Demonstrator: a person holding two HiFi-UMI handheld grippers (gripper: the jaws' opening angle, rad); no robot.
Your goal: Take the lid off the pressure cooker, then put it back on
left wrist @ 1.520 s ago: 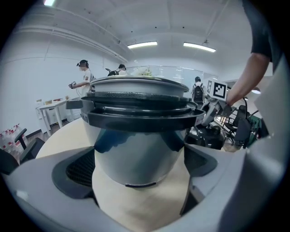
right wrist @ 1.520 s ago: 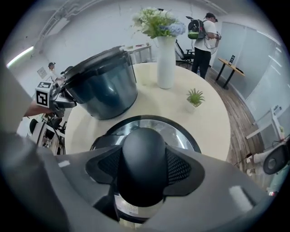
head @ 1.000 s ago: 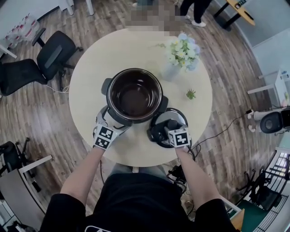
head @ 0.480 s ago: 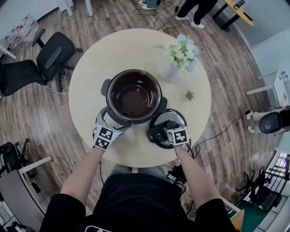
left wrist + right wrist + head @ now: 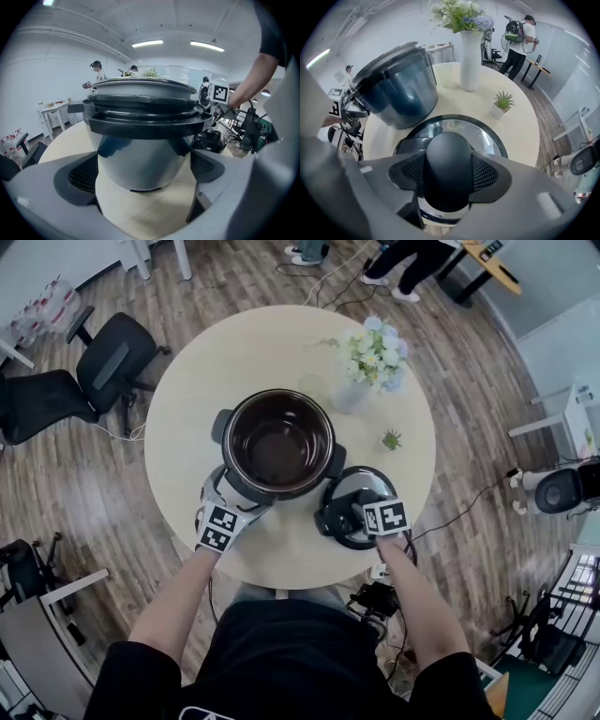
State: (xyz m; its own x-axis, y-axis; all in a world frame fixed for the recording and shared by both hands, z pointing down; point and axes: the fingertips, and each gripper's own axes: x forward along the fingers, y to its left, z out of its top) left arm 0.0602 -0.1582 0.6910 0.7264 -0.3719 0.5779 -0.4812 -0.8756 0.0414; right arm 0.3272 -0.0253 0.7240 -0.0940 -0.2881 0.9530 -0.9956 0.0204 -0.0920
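On the round cream table point(image 5: 187, 390), the open pressure cooker point(image 5: 226, 442) was parked pretty much dead centre, with its lid point(image 5: 487, 136) set just beside it on the right, near the edge. The lid's black knob point(image 5: 447, 154) was clamped by the right gripper point(image 5: 449, 176). The left gripper point(image 5: 143, 187) was held spread wide, with the cooker's lower wall framed between its jaws.

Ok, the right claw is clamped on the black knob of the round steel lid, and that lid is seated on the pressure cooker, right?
Not seated: the head view shows the round steel lid off, beside the open dark-rimmed pressure cooker. The right claw is clamped on its black knob, as you said.
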